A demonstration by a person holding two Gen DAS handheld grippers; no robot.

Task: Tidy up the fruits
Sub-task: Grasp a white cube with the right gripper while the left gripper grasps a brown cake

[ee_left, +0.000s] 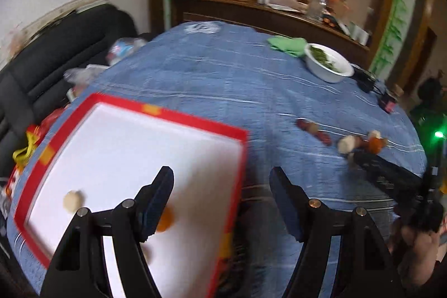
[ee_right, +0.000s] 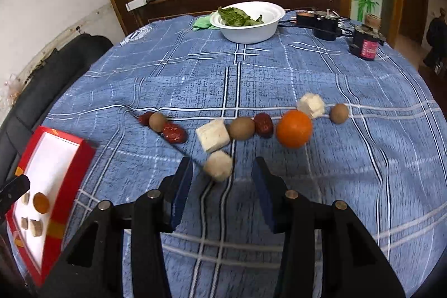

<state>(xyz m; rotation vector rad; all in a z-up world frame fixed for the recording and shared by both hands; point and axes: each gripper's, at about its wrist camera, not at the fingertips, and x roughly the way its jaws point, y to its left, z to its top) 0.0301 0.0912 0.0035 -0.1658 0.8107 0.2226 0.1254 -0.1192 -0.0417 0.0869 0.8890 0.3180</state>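
Note:
A row of fruit lies on the blue checked tablecloth (ee_right: 195, 69): red dates (ee_right: 174, 132), brown kiwis (ee_right: 242, 128), white cubes (ee_right: 213, 139) and an orange (ee_right: 294, 128). A pale round chunk (ee_right: 218, 165) rests on the cloth right at the tips of my right gripper (ee_right: 222, 162), which is open and not touching it. My left gripper (ee_left: 220, 175) is open and empty over the right rim of the red-edged white tray (ee_left: 195, 119). In the tray lie a small orange fruit (ee_left: 167, 219) and a pale piece (ee_left: 73, 200).
A white bowl of greens (ee_right: 245, 30) and a green cloth (ee_right: 202, 23) sit at the far side of the table. Black gadgets and cables (ee_right: 324, 21) and a dark jar (ee_right: 366, 45) stand far right. A black sofa (ee_left: 69, 46) borders the table on the left.

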